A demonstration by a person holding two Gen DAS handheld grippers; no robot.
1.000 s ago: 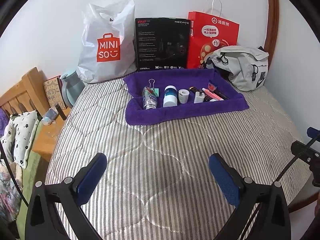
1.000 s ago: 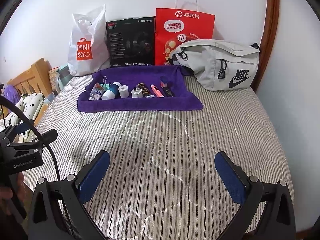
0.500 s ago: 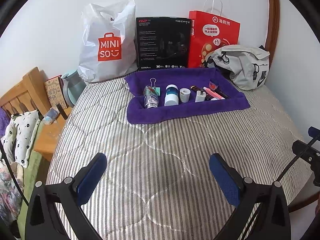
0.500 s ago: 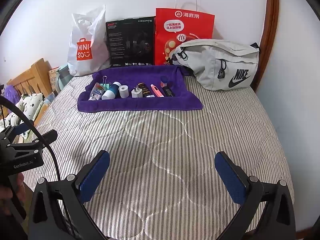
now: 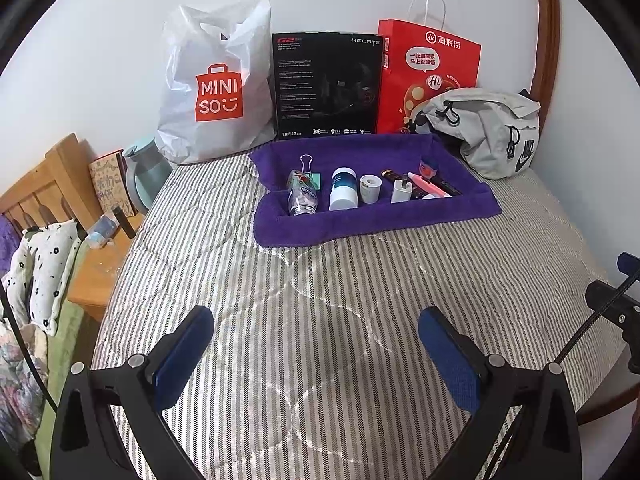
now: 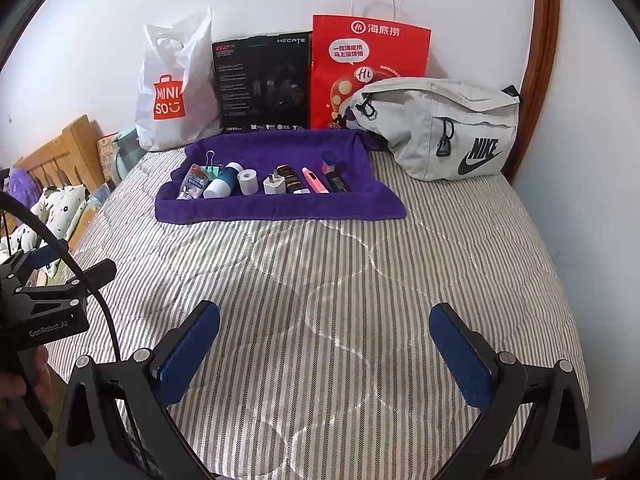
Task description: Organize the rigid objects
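I hold my left tongs and right tongs wide and empty above the striped quilt, because the small rigid objects lie far ahead of both on the purple towel.

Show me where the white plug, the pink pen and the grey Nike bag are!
white plug [image 6: 274, 185]: right wrist view, on its front face.
pink pen [image 6: 315, 180]: right wrist view, middle of its barrel.
grey Nike bag [image 6: 440, 128]: right wrist view, on its front panel.
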